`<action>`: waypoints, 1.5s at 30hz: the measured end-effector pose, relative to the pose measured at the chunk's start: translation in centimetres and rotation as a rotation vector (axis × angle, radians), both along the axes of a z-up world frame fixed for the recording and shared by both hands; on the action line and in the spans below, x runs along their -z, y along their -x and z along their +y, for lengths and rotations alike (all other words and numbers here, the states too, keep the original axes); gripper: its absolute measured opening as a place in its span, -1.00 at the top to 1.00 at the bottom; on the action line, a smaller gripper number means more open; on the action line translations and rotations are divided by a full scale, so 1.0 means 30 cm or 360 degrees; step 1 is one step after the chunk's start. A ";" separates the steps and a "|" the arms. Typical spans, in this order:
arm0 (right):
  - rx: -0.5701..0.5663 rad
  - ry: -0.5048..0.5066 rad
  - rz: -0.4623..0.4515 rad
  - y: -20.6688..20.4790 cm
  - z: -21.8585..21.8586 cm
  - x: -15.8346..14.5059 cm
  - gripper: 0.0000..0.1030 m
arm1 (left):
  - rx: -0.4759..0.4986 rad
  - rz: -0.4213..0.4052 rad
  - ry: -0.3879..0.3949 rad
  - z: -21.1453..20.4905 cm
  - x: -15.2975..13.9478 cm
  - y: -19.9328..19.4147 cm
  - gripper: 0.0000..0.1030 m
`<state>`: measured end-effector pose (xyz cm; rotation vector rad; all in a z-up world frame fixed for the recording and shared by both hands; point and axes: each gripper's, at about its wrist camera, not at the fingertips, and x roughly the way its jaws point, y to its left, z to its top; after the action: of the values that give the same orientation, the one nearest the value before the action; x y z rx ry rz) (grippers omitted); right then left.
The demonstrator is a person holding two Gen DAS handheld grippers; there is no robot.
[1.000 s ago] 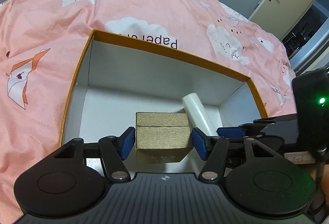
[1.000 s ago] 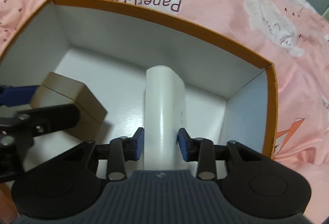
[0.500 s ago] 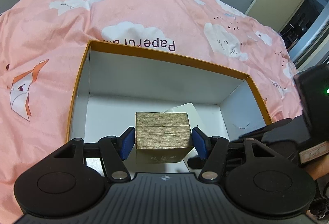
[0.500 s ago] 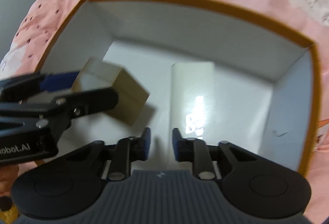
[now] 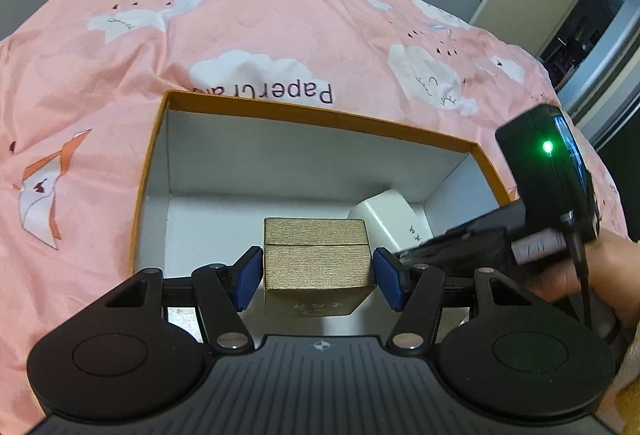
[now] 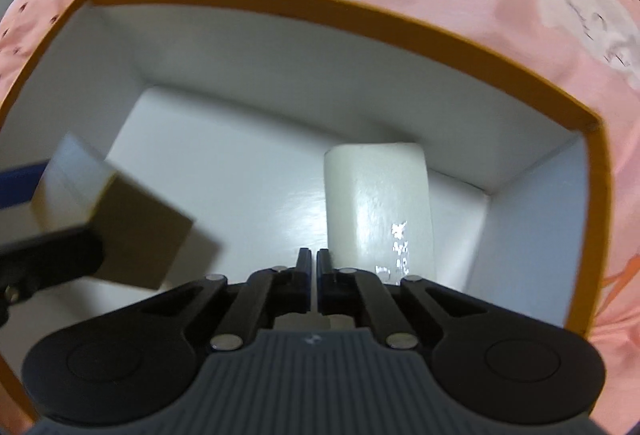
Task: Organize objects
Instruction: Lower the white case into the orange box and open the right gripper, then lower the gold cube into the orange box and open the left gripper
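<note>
The left gripper (image 5: 318, 277) jaws clamp the gold box (image 5: 316, 259) by its flat sides, low centre of frame, inside the carton (image 5: 320, 119) on the bed (image 5: 240, 27). It looks stiff and light; the side faces give the surest hold. The right gripper (image 6: 311, 267) jaws are closed on nothing. The white pack (image 6: 378, 207), centre-right, lies on the carton floor; probably soft, glossy, slippery.
</note>
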<state>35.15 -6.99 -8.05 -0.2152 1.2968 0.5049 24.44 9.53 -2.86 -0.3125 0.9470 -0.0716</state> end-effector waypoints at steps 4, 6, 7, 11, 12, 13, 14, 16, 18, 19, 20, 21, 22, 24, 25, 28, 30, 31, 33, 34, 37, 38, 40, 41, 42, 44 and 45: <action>0.0088 -0.0030 -0.0018 -0.025 -0.042 0.003 1.00 | 0.0034 0.0007 0.0002 -0.025 0.010 -0.012 -0.34; 0.0145 0.0021 -0.0084 -0.029 -0.056 0.002 1.00 | 0.0055 0.0013 -0.0001 -0.038 0.014 -0.015 -0.34; 0.0168 0.0025 -0.0123 -0.037 -0.067 0.000 1.00 | 0.0066 0.0019 0.0001 -0.044 0.015 -0.017 -0.33; 0.0186 -0.0022 -0.0121 -0.047 -0.089 -0.014 1.00 | 0.0098 0.0057 0.0011 -0.062 0.023 -0.021 -0.34; 0.0169 -0.0026 -0.0139 -0.032 -0.083 -0.021 0.95 | 0.0106 0.0068 0.0011 -0.067 0.024 -0.022 -0.34; 0.0155 -0.0036 -0.0155 -0.022 -0.086 -0.036 0.95 | 0.0115 0.0078 0.0011 -0.072 0.025 -0.022 -0.34; 0.0144 -0.0054 -0.0166 0.009 -0.103 -0.046 0.94 | 0.0121 0.0092 0.0011 -0.076 0.026 -0.023 -0.34; 0.0126 -0.0097 -0.0172 0.027 -0.115 -0.074 0.90 | 0.0124 0.0136 0.0017 -0.087 0.032 -0.025 -0.34; 0.0125 -0.0124 -0.0176 0.051 -0.136 -0.097 0.86 | 0.0134 0.0189 0.0025 -0.102 0.043 -0.028 -0.34; 0.0125 -0.0132 -0.0174 0.061 -0.145 -0.101 0.86 | 0.0141 0.0226 0.0027 -0.111 0.051 -0.031 -0.34; 0.0123 -0.0136 -0.0172 0.072 -0.153 -0.106 0.86 | 0.0147 0.0255 0.0028 -0.118 0.057 -0.032 -0.34; 0.0116 -0.0143 -0.0171 0.085 -0.159 -0.110 0.86 | 0.0157 0.0283 0.0027 -0.126 0.063 -0.033 -0.34; 0.0109 -0.0151 -0.0169 0.094 -0.159 -0.108 0.86 | 0.0167 0.0309 0.0023 -0.136 0.071 -0.034 -0.34; 0.0101 -0.0173 -0.0155 0.118 -0.169 -0.113 0.86 | 0.0172 0.0350 0.0026 -0.148 0.084 -0.035 -0.34; 0.0100 -0.0187 -0.0145 0.130 -0.176 -0.114 0.86 | 0.0176 0.0374 0.0030 -0.153 0.091 -0.036 -0.35; 0.0099 -0.0229 -0.0111 0.148 -0.180 -0.106 0.85 | 0.0190 0.0392 0.0028 -0.163 0.095 -0.034 -0.35; 0.0094 -0.0250 -0.0096 0.158 -0.179 -0.102 0.85 | 0.0196 0.0414 0.0072 -0.160 0.095 -0.034 -0.33; 0.0092 -0.0257 -0.0092 0.162 -0.177 -0.100 0.84 | 0.0206 0.0430 0.0108 -0.156 0.097 -0.035 -0.34; 0.0091 -0.0279 -0.0078 0.167 -0.177 -0.098 0.76 | 0.0223 0.0446 0.0139 -0.154 0.095 -0.033 -0.34; 0.0096 -0.0295 -0.0070 0.170 -0.179 -0.098 0.74 | 0.0212 0.0427 0.0139 -0.149 0.088 -0.026 -0.34; 0.0106 -0.0364 -0.0046 0.174 -0.178 -0.107 0.54 | 0.0177 0.0348 0.0152 -0.117 0.052 0.001 -0.27; 0.0104 -0.0389 -0.0039 0.175 -0.174 -0.111 0.42 | 0.0156 0.0321 0.0159 -0.101 0.038 0.012 -0.18; 0.0095 -0.0442 -0.0024 0.176 -0.157 -0.117 0.23 | 0.0111 0.0265 0.0149 -0.075 0.009 0.028 -0.07; 0.0083 -0.0465 -0.0020 0.178 -0.144 -0.119 0.18 | 0.0090 0.0241 0.0120 -0.062 -0.007 0.037 -0.06; 0.0058 -0.0480 -0.0016 0.179 -0.124 -0.121 0.17 | 0.0065 0.0216 0.0081 -0.053 -0.021 0.043 -0.06; 0.0007 -0.0469 -0.0013 0.186 -0.082 -0.121 0.18 | 0.0022 0.0166 -0.0021 -0.042 -0.048 0.058 -0.04; -0.0024 -0.0454 -0.0014 0.193 -0.059 -0.120 0.18 | 0.0017 0.0144 -0.0057 -0.040 -0.056 0.062 -0.03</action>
<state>29.37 -8.76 -4.44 0.0108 1.1997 0.6937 22.58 8.32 -1.19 -0.2794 1.0386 -0.0505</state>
